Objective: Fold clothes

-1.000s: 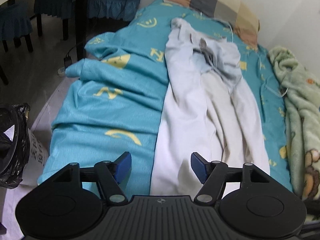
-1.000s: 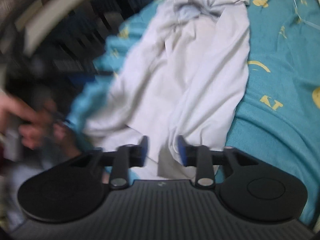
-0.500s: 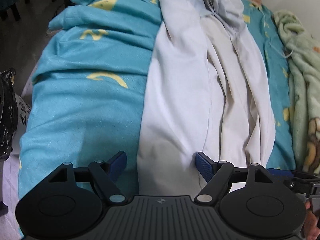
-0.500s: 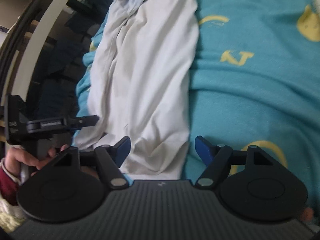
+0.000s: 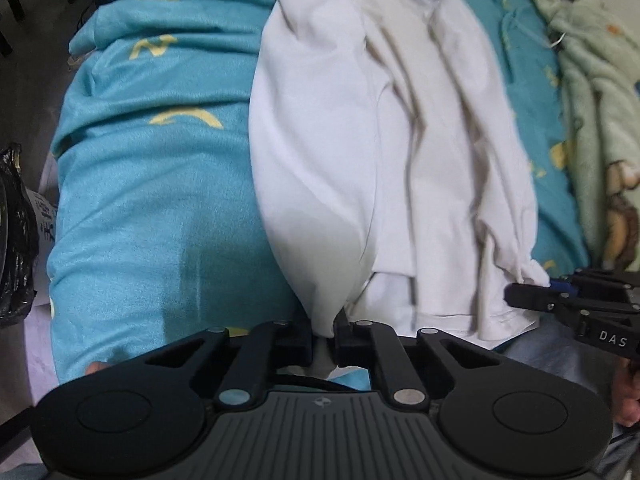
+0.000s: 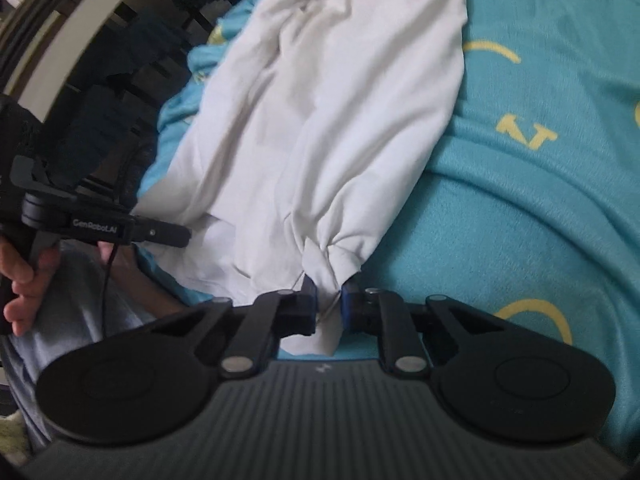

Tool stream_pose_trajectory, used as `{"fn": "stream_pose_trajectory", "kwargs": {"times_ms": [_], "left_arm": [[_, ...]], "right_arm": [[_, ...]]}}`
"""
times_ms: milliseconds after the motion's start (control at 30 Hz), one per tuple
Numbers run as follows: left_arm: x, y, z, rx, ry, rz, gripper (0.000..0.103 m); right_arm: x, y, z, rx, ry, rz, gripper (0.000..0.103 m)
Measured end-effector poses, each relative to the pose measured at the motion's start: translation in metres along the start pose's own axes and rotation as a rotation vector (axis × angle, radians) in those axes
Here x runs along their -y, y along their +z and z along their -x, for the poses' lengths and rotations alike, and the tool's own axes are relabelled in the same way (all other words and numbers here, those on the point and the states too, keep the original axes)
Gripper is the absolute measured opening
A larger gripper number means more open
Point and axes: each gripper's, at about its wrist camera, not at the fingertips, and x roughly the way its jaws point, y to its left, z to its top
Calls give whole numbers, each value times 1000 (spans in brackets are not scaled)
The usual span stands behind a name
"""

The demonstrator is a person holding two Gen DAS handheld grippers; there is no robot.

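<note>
Left gripper: black two-finger claw, jaws nearly closed, pinching a bunched fold at the near hem of the white cotton garment. The pinched cloth runs up from between the fingers; a small flap of it hangs below them. Rest of the garment stretches straight ahead of this claw, away along the bed, wrinkled lengthwise, its far end crumpled at the top of the left wrist view.

Right gripper: same black build with blue pads, jaws drawn in tight on a gathered corner of the garment's hem. Cloth puckers right at the pads, and a tongue of it pokes down between the fingers. From here the garment fans up and left across the right wrist view.

Both claws grip the near edge of the garment, one at each side. In the left wrist view the right gripper shows at the right edge, at the hem's other corner; in the right wrist view the left gripper shows at the left, held in a bare hand.

Garment lies on a teal quilt with yellow printed shapes, which covers the bed on both sides of it. A pale green fleece blanket with a bear print lies along the quilt's far right side. A black plastic bag sits at the left edge, off the bed.
</note>
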Motion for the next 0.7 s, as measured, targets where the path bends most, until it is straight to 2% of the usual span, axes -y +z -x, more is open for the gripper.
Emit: {"fn": "stream_pose_trajectory", "kwargs": {"times_ms": [167, 267, 400, 500, 700], "left_arm": [[-1, -12, 69, 143, -77, 14, 7], [14, -19, 101, 216, -105, 12, 7], [27, -46, 130, 265, -140, -4, 7], [32, -78, 143, 284, -162, -23, 7], [30, -148, 143, 293, -195, -18, 7]], "right_arm": [[-3, 1, 51, 125, 50, -25, 13], [-12, -4, 85, 199, 49, -13, 12], [-25, -19, 121, 274, 41, 2, 12], [-34, -42, 141, 308, 30, 6, 12], [-31, -113, 152, 306, 38, -38, 12]]}}
